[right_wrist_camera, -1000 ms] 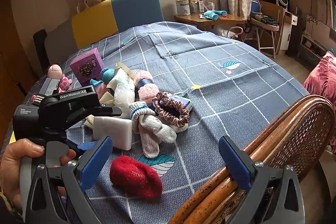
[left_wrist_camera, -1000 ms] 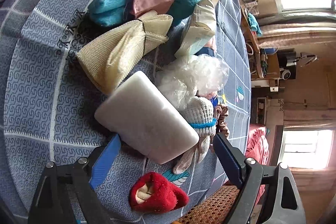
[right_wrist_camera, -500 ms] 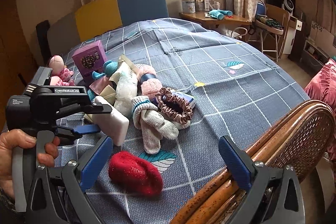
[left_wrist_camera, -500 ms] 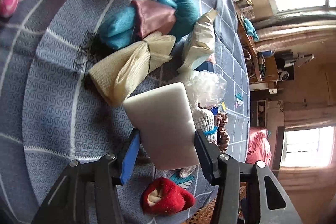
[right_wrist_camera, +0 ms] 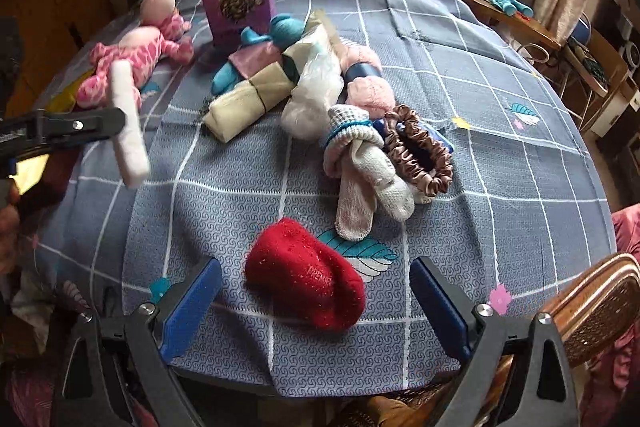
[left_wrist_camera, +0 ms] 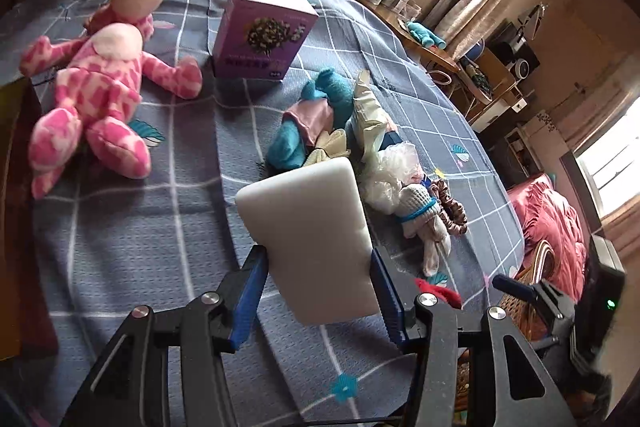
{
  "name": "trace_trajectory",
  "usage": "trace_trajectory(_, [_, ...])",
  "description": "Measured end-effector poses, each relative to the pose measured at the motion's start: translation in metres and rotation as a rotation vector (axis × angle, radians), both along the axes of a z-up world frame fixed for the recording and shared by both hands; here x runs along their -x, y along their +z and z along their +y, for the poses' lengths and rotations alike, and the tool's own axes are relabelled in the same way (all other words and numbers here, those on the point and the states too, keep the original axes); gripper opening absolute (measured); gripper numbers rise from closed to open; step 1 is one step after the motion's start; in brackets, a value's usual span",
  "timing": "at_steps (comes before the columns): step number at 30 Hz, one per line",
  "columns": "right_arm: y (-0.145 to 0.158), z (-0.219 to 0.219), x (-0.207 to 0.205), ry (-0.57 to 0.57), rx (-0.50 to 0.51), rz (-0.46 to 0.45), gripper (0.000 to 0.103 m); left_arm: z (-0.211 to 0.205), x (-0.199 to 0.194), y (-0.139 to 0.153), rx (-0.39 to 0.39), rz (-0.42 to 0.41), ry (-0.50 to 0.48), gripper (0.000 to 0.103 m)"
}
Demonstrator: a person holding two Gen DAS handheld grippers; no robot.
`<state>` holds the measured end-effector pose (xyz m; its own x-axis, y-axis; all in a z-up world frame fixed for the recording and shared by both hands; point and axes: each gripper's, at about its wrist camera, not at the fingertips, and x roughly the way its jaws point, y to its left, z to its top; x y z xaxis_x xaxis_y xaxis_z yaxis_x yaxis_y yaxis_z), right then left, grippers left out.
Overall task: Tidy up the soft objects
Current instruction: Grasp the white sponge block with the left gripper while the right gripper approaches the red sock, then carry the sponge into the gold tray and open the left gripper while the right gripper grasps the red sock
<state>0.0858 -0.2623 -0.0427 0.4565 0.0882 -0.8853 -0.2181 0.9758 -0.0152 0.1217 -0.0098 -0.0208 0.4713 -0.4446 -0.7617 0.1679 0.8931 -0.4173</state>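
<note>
Left wrist view: I see the left gripper [left_wrist_camera: 318, 285] clamped on the white foam block [left_wrist_camera: 310, 239], one blue pad on each long edge. The block is clear of the bed cover [left_wrist_camera: 132, 227] and its long axis runs from 6 o'clock up to 12 o'clock, straight along the fingers. The heap of soft items lies past the block's far end, from 12 to 2 o'clock; the pink plush toy [left_wrist_camera: 94, 95] lies well apart at 10 o'clock.

Right wrist view: the right gripper [right_wrist_camera: 316, 311] stands with its jaws wide apart and holds nothing. The red knitted hat [right_wrist_camera: 306, 275] lies on the cover between the two pads, at 12 o'clock from the gripper and very near. Its long axis runs roughly from 10 to 4 o'clock, slanting across the jaw line. The left gripper [right_wrist_camera: 120, 125] appears at 9 o'clock, carrying the block edge-on above the cover.

I judge the right gripper the nearer to the hat; a straight advance and closure should take it.
</note>
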Motion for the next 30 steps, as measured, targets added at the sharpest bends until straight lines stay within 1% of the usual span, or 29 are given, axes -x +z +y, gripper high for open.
trace_trajectory(2, [-0.007,0.009,-0.009,0.028,0.062,0.045,0.097,0.017,0.010,0.006,-0.003,-0.028,0.004,0.053])
trace_trajectory(4, [-0.016,0.015,-0.017,0.051,0.112,0.106,0.093,0.036,0.019,0.013,-0.008,-0.057,0.016,0.053])
trace_trajectory(5, [-0.022,0.017,-0.021,0.058,0.136,0.139,0.089,0.047,0.025,0.018,-0.010,-0.076,0.025,0.053])
trace_trajectory(6, [-0.026,0.019,-0.025,0.064,0.157,0.166,0.081,0.059,0.030,0.022,-0.014,-0.094,0.036,0.053])
trace_trajectory(8, [-0.034,0.024,-0.030,0.072,0.216,0.218,0.079,0.084,0.039,0.031,-0.016,-0.126,0.066,0.053])
trace_trajectory(10, [-0.040,0.028,-0.032,0.088,0.253,0.242,0.078,0.110,0.047,0.036,-0.017,-0.141,0.110,0.053])
trace_trajectory(13, [-0.049,0.030,-0.036,0.094,0.255,0.280,0.075,0.154,0.052,0.038,-0.057,-0.146,0.196,0.053])
trace_trajectory(16, [-0.049,0.028,-0.038,0.097,0.222,0.281,0.067,0.201,0.052,0.031,-0.102,-0.119,0.293,0.054])
trace_trajectory(18, [-0.048,0.026,-0.035,0.099,0.190,0.280,0.055,0.227,0.048,0.025,-0.142,-0.103,0.342,0.054])
trace_trajectory(20, [-0.048,0.025,-0.034,0.107,0.176,0.280,0.050,0.249,0.038,0.018,-0.180,-0.080,0.373,0.054])
trace_trajectory(25, [-0.045,0.024,-0.025,0.115,0.173,0.282,0.048,0.277,0.001,-0.003,-0.257,-0.039,0.409,0.054])
trace_trajectory(27, [-0.046,0.022,-0.026,0.111,0.164,0.284,0.048,0.278,-0.016,-0.010,-0.274,-0.035,0.397,0.056])
trace_trajectory(28, [-0.047,0.022,-0.027,0.111,0.166,0.285,0.048,0.277,-0.025,-0.012,-0.297,-0.040,0.399,0.056])
trace_trajectory(30, [-0.048,0.022,-0.029,0.113,0.168,0.288,0.048,0.275,-0.043,-0.020,-0.319,-0.024,0.398,0.058])
